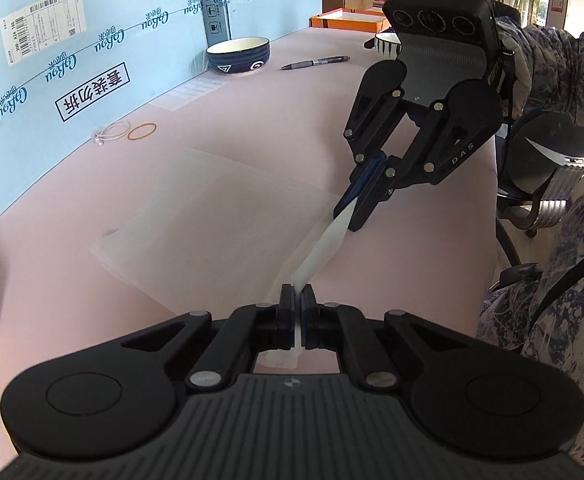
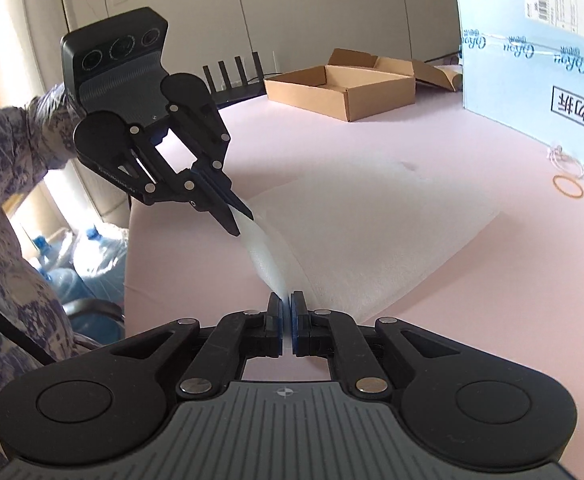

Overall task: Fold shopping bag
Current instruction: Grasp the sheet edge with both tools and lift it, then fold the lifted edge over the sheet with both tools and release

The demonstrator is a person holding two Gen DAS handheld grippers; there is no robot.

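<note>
Nearest in the left wrist view, the left claw (image 1: pixel 296 300) is pressed together on a twisted strip of the shopping bag (image 1: pixel 211 216), the thin white film passing between its pads. Just beyond, the same strip is pinched by the right claw (image 1: pixel 350 210), so one edge or handle of the bag is held taut between the two claws, lifted slightly off the pink worktop (image 1: pixel 251 112). In the right wrist view the same is shown from the other side: the right claw (image 2: pixel 286 300) is closed on the film, and the left claw (image 2: pixel 237 220) grips it further along.

The rest of the translucent bag is spread flat on the worktop, apparently as a single layer or one loose overlap; no tidy fold is seen yet. The task is judged to be at an early stage: an edge is gathered, while the folding over and flattening are left.

Further back, a rubber band (image 1: pixel 141 131), a pen (image 1: pixel 316 62) and a dark bowl (image 1: pixel 237 55) are set well apart from the bag.
</note>
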